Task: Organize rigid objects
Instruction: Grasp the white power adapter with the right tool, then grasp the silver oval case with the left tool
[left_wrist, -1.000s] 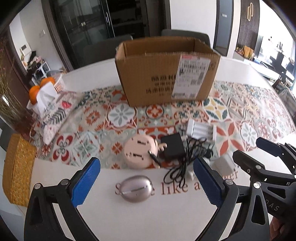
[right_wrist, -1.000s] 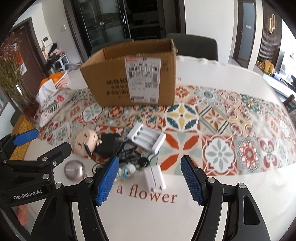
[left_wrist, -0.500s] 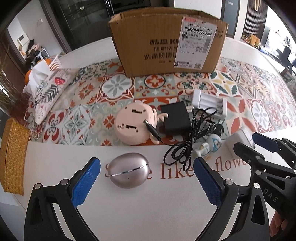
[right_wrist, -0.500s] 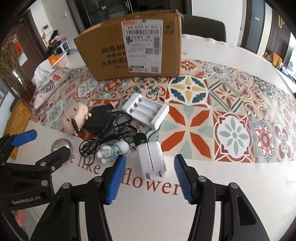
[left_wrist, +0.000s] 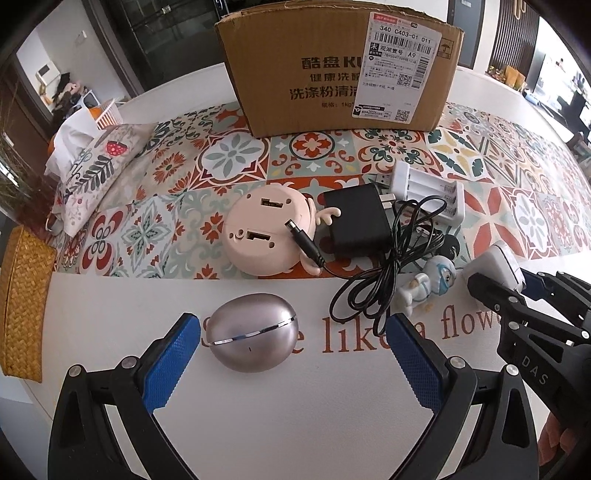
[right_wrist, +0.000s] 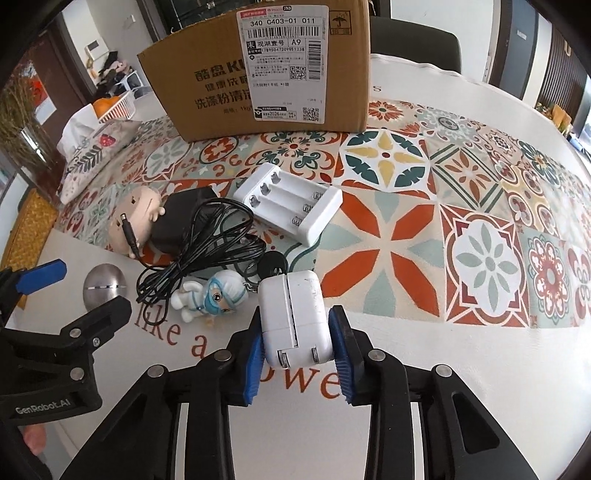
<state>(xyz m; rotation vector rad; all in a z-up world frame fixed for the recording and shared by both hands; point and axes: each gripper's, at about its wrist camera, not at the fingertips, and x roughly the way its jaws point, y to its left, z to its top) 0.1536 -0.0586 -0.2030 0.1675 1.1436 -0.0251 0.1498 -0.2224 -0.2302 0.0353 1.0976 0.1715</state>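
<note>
My right gripper (right_wrist: 297, 345) is shut on a white plug adapter (right_wrist: 293, 319) that rests on the table. My left gripper (left_wrist: 288, 343) is open, its blue pads either side of a silver egg-shaped case (left_wrist: 253, 332), not touching it. Behind lie a pink round toy (left_wrist: 267, 232), a black power adapter (left_wrist: 356, 221) with its tangled cable (left_wrist: 391, 266), a white battery charger (right_wrist: 290, 203) and a small white-and-blue figurine (right_wrist: 207, 297). A cardboard box (left_wrist: 336, 66) stands at the back.
A patterned runner (right_wrist: 480, 206) covers the middle of the white table. A floral tissue pouch (left_wrist: 92, 170) and a basket of oranges (right_wrist: 112, 107) sit at the left. A woven mat (left_wrist: 22, 302) lies at the left edge.
Both grippers moved forward and down toward the table. The right one closed around the white plug adapter. The left one came up around the silver case, still open.
</note>
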